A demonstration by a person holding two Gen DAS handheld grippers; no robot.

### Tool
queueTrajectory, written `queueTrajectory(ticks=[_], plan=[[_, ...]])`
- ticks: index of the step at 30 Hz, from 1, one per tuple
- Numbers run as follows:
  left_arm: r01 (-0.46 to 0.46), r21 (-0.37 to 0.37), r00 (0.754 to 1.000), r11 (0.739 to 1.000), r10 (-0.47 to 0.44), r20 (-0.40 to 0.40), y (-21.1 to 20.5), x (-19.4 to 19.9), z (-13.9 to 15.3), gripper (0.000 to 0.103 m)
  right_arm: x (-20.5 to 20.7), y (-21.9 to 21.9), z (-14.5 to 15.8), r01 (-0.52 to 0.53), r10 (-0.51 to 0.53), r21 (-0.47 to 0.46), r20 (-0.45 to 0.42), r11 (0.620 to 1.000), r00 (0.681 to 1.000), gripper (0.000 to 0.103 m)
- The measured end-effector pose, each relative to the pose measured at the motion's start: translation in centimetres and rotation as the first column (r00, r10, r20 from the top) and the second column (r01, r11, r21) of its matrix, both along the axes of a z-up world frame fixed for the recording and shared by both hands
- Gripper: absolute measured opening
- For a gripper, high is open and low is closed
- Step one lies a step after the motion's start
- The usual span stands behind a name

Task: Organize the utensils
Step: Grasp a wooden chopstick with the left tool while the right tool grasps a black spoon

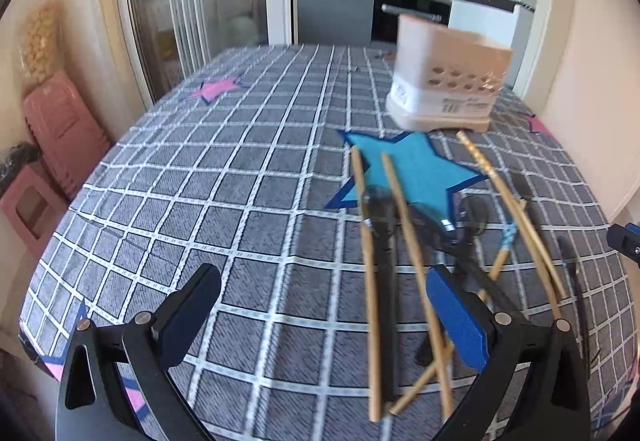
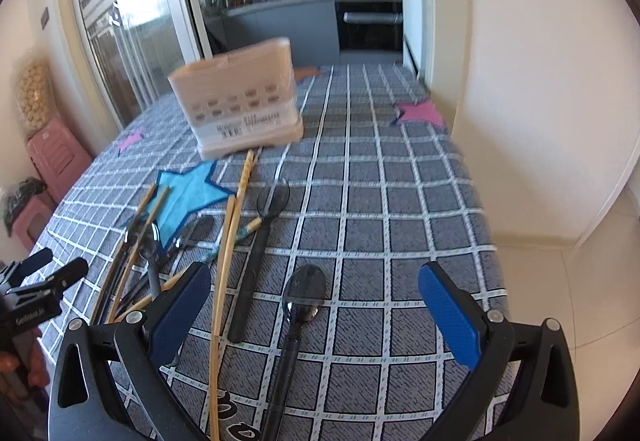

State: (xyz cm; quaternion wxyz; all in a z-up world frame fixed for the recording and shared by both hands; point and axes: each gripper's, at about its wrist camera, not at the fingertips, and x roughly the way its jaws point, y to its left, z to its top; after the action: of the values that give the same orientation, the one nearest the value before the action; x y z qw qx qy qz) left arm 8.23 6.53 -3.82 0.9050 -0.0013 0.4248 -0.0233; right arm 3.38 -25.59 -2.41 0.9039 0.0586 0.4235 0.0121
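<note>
A: Where do the grippers stand?

B: The right gripper (image 2: 316,315) hangs with its blue pads wide apart and nothing between them; directly below the gap lies a dark spoon (image 2: 298,317), bowl away from the camera, handle running back under the gripper; just left of it lies a black fork (image 2: 256,261), and a long bamboo chopstick (image 2: 224,273) passes beside the left pad.

A: And the left one?

B: The left gripper (image 1: 320,321) is spread open as well, holding nothing; the pile of chopsticks (image 1: 370,281) and a black spoon (image 1: 382,237) lies toward its right finger, partly crossing the gap.

A: The holder?

B: The pale perforated utensil holder (image 2: 240,105) stands upright well beyond the utensils, on the grey checked tablecloth (image 2: 380,181); a blue star patch (image 1: 412,169) lies between it and the pile.
</note>
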Motion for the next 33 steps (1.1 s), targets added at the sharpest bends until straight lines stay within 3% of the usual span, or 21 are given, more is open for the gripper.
queueTrajectory(ticks=[7, 13, 19, 22, 31, 33], plan=[[0.015, -0.027, 0.984, 1.000, -0.020, -0.176, 1.1, 3.0, -2.5, 0.103, 1.6, -0.1, -3.0, -0.037, 0.059, 0.087, -0.260, 0.996, 0.964, 0.074], [0.043, -0.073, 0.974, 0.996, -0.058, -0.217, 0.7, 4.3, -2.7, 0.103, 1.6, 1.2, -4.5, -0.049, 0.086, 0.104, -0.385, 0.993, 0.919, 0.065], [0.061, -0.032, 0.970, 0.998, -0.067, -0.235, -0.1, 5.7, -2.9, 0.103, 1.8, 2.5, -4.4, -0.077, 0.077, 0.018, -0.405, 0.997, 0.911, 0.058], [0.086, 0.017, 0.966, 0.996, -0.079, -0.246, -0.7, 6.4, -3.2, 0.103, 2.1, 2.8, -4.3, -0.087, 0.070, -0.023, -0.417, 0.996, 0.906, 0.050], [0.158, 0.042, 0.941, 0.987, -0.137, -0.310, -2.4, 9.9, -2.9, 0.103, 4.8, 5.7, -4.8, -0.160, 0.103, -0.077, -0.489, 0.984, 0.866, 0.015], [0.169, 0.029, 0.929, 0.985, -0.149, -0.337, -2.6, 10.5, -2.9, 0.102, 5.3, 6.4, -4.8, -0.175, 0.121, -0.063, -0.499, 0.983, 0.858, 0.014]])
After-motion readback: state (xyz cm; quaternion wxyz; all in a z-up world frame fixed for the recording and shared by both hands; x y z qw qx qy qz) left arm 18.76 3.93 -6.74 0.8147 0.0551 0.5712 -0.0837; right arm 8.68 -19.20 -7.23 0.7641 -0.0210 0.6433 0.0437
